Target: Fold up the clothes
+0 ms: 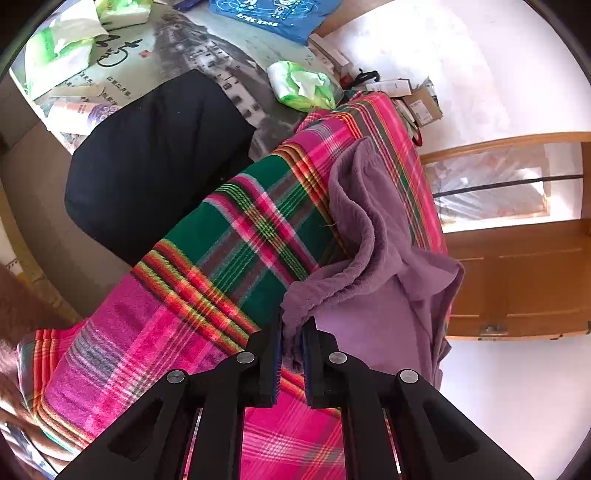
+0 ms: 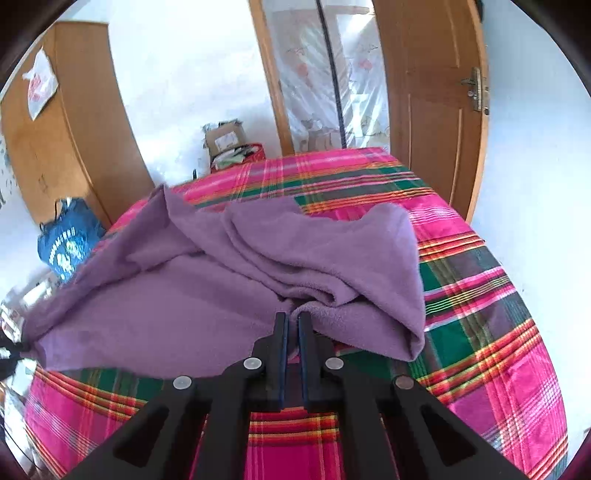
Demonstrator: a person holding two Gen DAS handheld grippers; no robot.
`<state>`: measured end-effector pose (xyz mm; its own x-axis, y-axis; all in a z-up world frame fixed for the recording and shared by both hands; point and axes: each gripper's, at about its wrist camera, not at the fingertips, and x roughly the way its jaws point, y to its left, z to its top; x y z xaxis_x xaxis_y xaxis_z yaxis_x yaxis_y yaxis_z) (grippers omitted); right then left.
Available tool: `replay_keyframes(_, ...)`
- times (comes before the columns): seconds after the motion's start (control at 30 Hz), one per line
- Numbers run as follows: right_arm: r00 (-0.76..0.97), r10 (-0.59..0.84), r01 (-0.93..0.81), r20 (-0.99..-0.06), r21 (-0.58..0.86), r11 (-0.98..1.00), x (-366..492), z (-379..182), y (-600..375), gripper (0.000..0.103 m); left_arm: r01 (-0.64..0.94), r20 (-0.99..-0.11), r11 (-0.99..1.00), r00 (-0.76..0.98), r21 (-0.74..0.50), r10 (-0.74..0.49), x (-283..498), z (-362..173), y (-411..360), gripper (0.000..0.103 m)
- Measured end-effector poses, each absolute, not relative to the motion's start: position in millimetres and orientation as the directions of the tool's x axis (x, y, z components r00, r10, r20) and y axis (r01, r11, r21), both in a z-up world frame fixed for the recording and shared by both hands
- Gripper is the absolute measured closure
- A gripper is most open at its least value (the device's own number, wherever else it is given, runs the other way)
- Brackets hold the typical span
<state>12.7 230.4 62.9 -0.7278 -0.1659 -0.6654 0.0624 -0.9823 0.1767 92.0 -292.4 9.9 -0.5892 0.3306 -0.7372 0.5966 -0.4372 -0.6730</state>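
A purple fleece garment (image 2: 207, 295) lies crumpled on a bed under a pink, green and orange plaid blanket (image 2: 480, 295). In the right wrist view my right gripper (image 2: 293, 319) is shut on a bunched fold at the garment's near edge, and the fabric rises in folds toward its tips. In the left wrist view my left gripper (image 1: 294, 328) is shut on another edge of the purple garment (image 1: 369, 288). That cloth is lifted off the plaid blanket (image 1: 207, 258) and drapes down to the right.
A black cloth (image 1: 147, 166) lies past the blanket, with green tissue packs (image 1: 303, 86) and a blue bag (image 1: 266, 14) beyond. A wooden door (image 2: 436, 92), a wardrobe (image 2: 62, 129), a cardboard box (image 2: 225, 138) and a blue bag (image 2: 66, 240) surround the bed.
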Motion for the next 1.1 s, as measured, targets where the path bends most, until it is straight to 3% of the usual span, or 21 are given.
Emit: replay_keyframes(1.1,-0.712,-0.167,-0.008,-0.682,0.245,-0.969,84.5,55.7,274.4,0.099,0.62,-0.696,-0.325,-0.579,-0.714,0.424,162.8,-30.5,-281.8,0.094)
